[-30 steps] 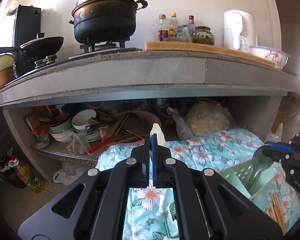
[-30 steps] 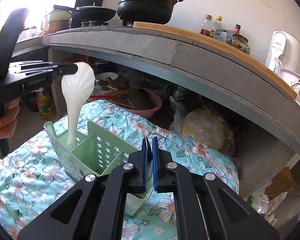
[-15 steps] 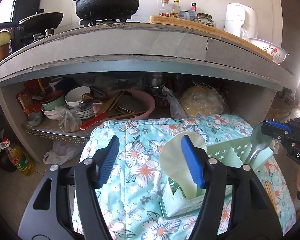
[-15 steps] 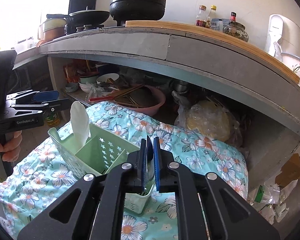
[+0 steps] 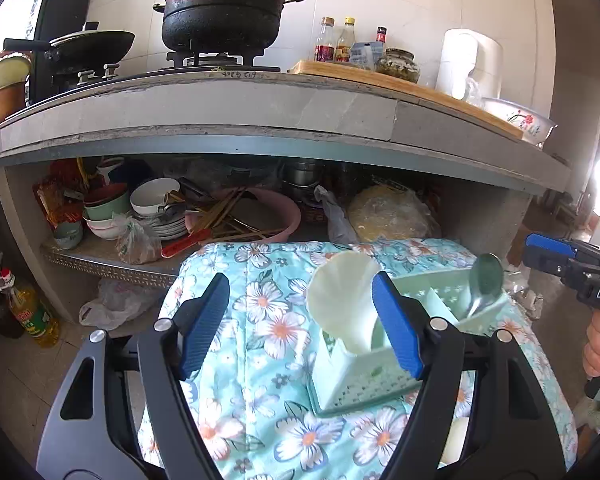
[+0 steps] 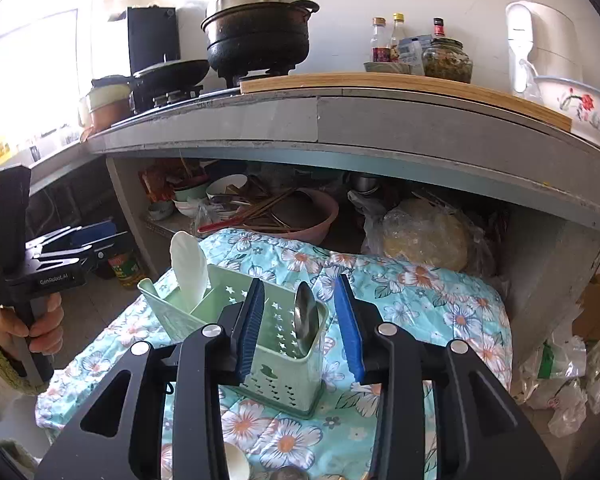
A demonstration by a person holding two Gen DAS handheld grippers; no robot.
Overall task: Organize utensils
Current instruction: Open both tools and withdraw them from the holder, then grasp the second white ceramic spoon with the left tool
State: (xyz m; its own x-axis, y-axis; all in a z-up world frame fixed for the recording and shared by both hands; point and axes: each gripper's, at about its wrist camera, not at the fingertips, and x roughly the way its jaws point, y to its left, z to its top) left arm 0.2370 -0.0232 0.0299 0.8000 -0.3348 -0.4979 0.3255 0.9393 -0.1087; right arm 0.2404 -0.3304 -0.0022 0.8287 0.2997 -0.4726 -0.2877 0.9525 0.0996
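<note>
A pale green utensil caddy (image 5: 364, 376) (image 6: 276, 356) stands on a floral cloth (image 5: 260, 320) (image 6: 420, 292). A white rice paddle (image 5: 346, 300) (image 6: 188, 268) stands upright in its left compartment. A metal spoon (image 5: 485, 282) (image 6: 306, 320) stands in its right compartment. My left gripper (image 5: 300, 324) is open and empty, just in front of the paddle; it shows at the left of the right wrist view (image 6: 76, 244). My right gripper (image 6: 300, 320) is open, its jaws either side of the spoon and apart from it; it shows at the right of the left wrist view (image 5: 552, 256).
A grey counter (image 5: 260, 108) overhangs the cloth, with a black pot (image 5: 224, 12), bottles and a cutting board on it. Under it a shelf holds bowls, chopsticks and a pink basin (image 5: 268, 220). A white spoon (image 6: 236, 460) lies on the cloth by my right gripper.
My left gripper lowered the rice paddle into the caddy, opened and drew back. My right gripper, shut on the spoon a moment ago, has opened and left the spoon standing in the caddy.
</note>
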